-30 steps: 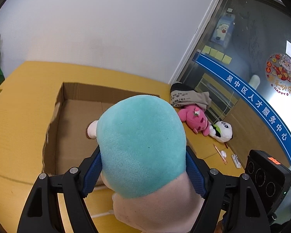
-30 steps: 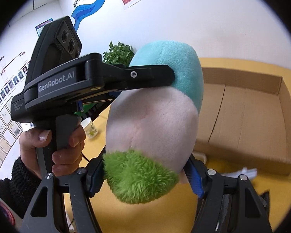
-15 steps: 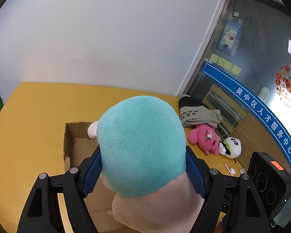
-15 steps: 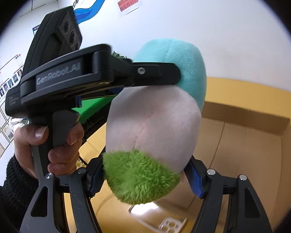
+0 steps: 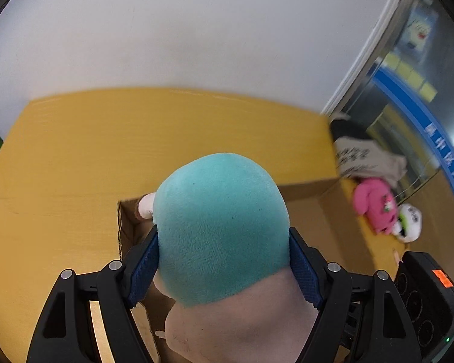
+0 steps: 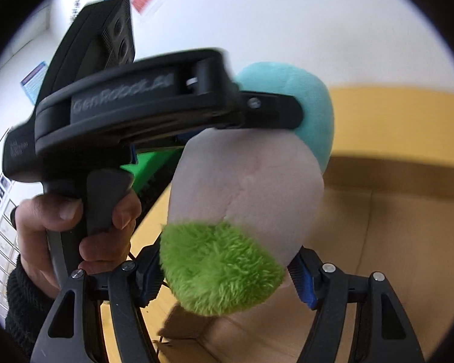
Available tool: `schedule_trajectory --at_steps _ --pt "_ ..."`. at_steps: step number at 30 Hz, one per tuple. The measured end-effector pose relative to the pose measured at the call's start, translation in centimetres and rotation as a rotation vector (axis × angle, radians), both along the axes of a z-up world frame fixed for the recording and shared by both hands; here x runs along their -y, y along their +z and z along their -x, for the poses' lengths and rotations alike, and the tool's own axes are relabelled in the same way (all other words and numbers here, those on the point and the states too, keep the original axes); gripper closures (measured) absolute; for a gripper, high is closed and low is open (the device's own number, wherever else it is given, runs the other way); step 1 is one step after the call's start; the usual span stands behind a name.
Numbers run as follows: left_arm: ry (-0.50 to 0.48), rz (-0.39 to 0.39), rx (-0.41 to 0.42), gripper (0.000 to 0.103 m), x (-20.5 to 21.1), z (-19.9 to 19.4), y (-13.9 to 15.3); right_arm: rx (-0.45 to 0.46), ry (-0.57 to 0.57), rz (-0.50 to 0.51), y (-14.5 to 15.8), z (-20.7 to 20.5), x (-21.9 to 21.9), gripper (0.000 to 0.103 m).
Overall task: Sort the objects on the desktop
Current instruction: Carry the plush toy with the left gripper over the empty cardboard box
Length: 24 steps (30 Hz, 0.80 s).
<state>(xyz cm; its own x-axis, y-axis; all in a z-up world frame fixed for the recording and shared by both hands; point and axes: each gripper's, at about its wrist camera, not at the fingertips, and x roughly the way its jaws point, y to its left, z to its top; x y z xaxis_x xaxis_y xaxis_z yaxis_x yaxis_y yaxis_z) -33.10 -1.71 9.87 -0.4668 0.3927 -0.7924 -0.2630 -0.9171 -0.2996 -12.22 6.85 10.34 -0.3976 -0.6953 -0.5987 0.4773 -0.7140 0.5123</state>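
A large plush toy [image 5: 221, 233], teal at one end, pale pink through the body and with a shaggy green tuft at the other end, is held in the air between both grippers, above an open cardboard box [image 5: 127, 230]. The left gripper [image 5: 224, 269] has its blue pads pressed into the teal end at 9 and 3 o'clock, jaws spread wide around that bulk. In the right wrist view the right gripper [image 6: 227, 275] clamps the pink-and-green end [image 6: 221, 269] the same way, its pads sunk against the plush on either side, jaws fairly wide.

Also in that view, the left gripper's black body [image 6: 142, 112] reaches in from 10 o'clock to the teal end, and a hand [image 6: 75, 236] in a dark knit sleeve grips its handle at 8 o'clock. The brown box floor [image 6: 393, 242] fills the 3 to 5 o'clock side beneath the toy.

The box sits on a yellow table [image 5: 106, 139] against a white wall. At 3 o'clock in the left wrist view, beyond the box's far wall, lie a pink plush [image 5: 375, 202], a white panda-like plush [image 5: 408, 224] touching it, and folded grey cloth [image 5: 366, 157] just above them. A black device [image 5: 429, 299] sits at 4 o'clock.
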Motion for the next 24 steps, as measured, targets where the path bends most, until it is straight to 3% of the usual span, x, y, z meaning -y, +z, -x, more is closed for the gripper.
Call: schedule_trajectory --at_steps 5,8,11,15,20,24 --pt "0.048 0.037 0.120 0.021 0.3 2.5 -6.2 0.131 -0.039 0.028 -5.8 1.2 0.4 0.034" --pt "0.054 0.044 0.132 0.020 0.3 3.2 -7.3 0.173 -0.077 0.061 -7.9 1.4 0.2 0.033" --pt "0.049 0.039 0.138 0.009 0.2 3.2 -8.2 0.186 -0.106 0.036 -8.9 1.0 0.0 0.025" --pt "0.060 0.040 0.147 0.008 0.6 3.3 -8.0 0.208 -0.126 0.057 -9.4 -0.3 -1.7 0.024" --pt "0.080 -0.072 0.089 0.008 1.6 2.1 -5.1 0.196 -0.169 0.064 -7.4 -3.0 -4.2 0.024" --pt "0.090 -0.084 0.008 0.008 2.0 -0.2 -2.6 0.066 -0.182 0.035 -5.4 -5.6 -5.9 0.024"
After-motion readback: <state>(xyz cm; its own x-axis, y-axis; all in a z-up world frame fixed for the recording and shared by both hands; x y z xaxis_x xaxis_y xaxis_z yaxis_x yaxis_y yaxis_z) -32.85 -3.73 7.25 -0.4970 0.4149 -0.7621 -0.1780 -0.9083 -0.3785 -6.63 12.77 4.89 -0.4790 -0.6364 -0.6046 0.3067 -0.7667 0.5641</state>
